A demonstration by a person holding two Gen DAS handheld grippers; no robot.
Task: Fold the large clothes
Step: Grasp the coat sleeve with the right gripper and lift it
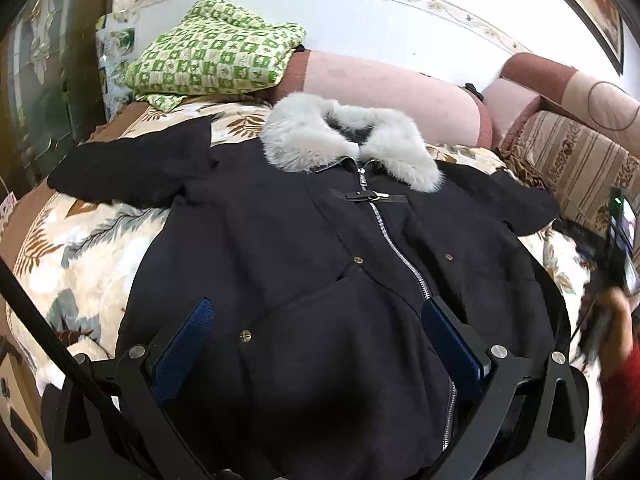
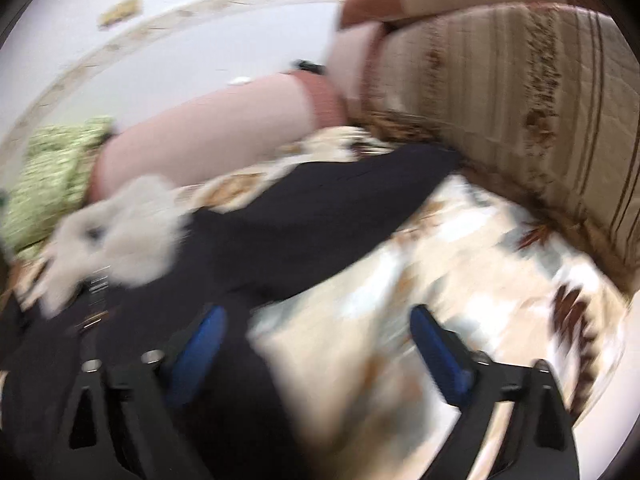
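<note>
At the near edge of the bed: the left gripper (image 1: 316,340) hangs over the lower front of the black coat (image 1: 304,240), its blue pads spread wide, holding nothing.
Right gripper (image 2: 316,344): also spread and empty; it stands over the coat's edge and the bare bedspread (image 2: 460,260) beside it. This view is blurred, so I cannot tell if a finger touches the cloth.
Coat position: it lies flat, front up and zipped, in the middle of the flowered bedspread, hem toward the near edge, fur collar (image 1: 344,136) toward the far edge.
Sleeves: both are stretched out, the left sleeve (image 1: 132,168) toward the left edge, the right sleeve (image 2: 360,192) reaching almost to the striped cushion (image 2: 520,100).
Step in hand, I judge: nothing is folded yet; the first fold is probably to bring a sleeve across the chest.
How to do it well: pinch near the cuff, take both layers, lift low, and lay the sleeve straight over the zipper (image 1: 396,252).
Risk: the thick cloth can slip from the pads; the fur may bunch.
Far edge: pink bolster (image 1: 380,88) and green checked blanket (image 1: 216,52) lie apart from the coat.
</note>
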